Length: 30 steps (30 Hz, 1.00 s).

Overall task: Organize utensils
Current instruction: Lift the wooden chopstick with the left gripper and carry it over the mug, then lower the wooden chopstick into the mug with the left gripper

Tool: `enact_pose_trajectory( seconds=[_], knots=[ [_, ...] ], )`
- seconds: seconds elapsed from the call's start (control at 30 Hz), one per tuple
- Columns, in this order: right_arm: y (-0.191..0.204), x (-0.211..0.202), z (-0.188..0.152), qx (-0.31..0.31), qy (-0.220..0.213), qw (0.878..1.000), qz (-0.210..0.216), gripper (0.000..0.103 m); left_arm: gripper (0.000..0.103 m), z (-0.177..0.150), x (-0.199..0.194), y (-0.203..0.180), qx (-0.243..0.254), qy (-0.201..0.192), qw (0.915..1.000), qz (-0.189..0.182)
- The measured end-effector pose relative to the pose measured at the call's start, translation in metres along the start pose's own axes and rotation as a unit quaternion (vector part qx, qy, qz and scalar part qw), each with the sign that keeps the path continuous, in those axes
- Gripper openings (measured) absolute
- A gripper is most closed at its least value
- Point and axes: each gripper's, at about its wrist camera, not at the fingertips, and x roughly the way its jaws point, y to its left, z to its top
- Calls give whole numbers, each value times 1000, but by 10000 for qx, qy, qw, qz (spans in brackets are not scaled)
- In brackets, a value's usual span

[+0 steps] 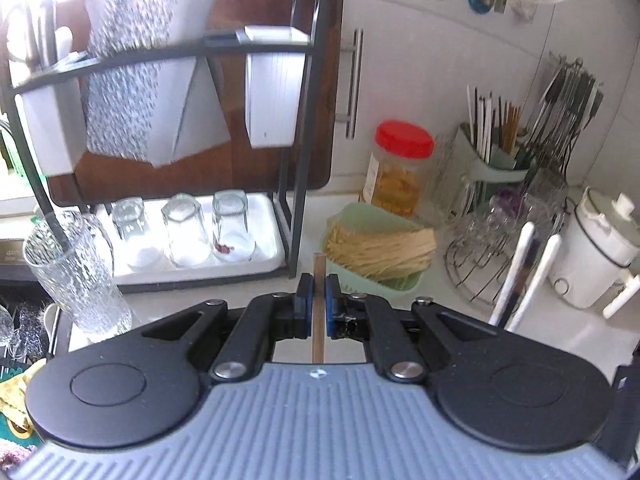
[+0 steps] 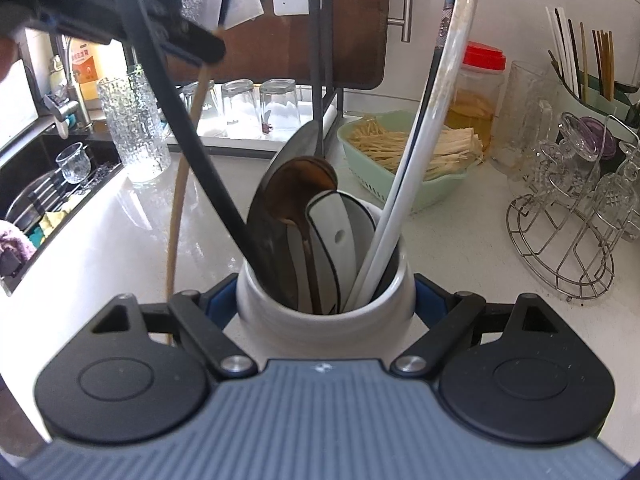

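White kitchen counter (image 2: 120,232) runs under a black dish rack (image 1: 298,152) backed by a dark wooden board (image 1: 276,0), with three glasses (image 1: 184,230) turned upside down on the rack's white tray; a tall textured glass (image 1: 76,276) stands upright at the rack's near left corner, close to the sink (image 2: 44,184). Left gripper (image 1: 319,304) has its blue pads together on a thin wooden stick (image 1: 319,300), apparently a chopstick, which stands upright between them; seen from the right wrist, the same stick hangs down in a pale line left of the holder, its lower end hidden behind the right gripper. Right gripper (image 2: 324,300) is clamped around a white ceramic holder (image 2: 280,316), one pad on each side of its wall. Inside the holder stand a dark ladle (image 2: 304,184), a white spatula (image 2: 336,240), a black handle (image 2: 192,132) leaning left and a long white handle (image 2: 432,136) leaning right. Beyond it sits a green basket (image 2: 400,196) full of pale sticks, then a red-lidded jar (image 2: 476,92), a green caddy (image 1: 496,168) of upright chopsticks, and a wire stand (image 2: 560,240) holding cut-glass cups at the right edge
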Motion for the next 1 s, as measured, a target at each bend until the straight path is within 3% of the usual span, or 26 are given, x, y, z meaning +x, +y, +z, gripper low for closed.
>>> enact_pose_trajectory(
  seconds=[0.4,0.8,1.0],
  knots=[
    [1,-1,-2,16,-56,10000,-20,91,7,32,-34,-16,208,-391,9988,-213],
    [1,-2,-3,28,-71,10000,-12,90,7,64,-63,-35,352,-458,9965,-597],
    [1,-2,-3,32,-83,10000,-7,90,7,82,-86,-49,531,-586,9952,-570]
  ],
)
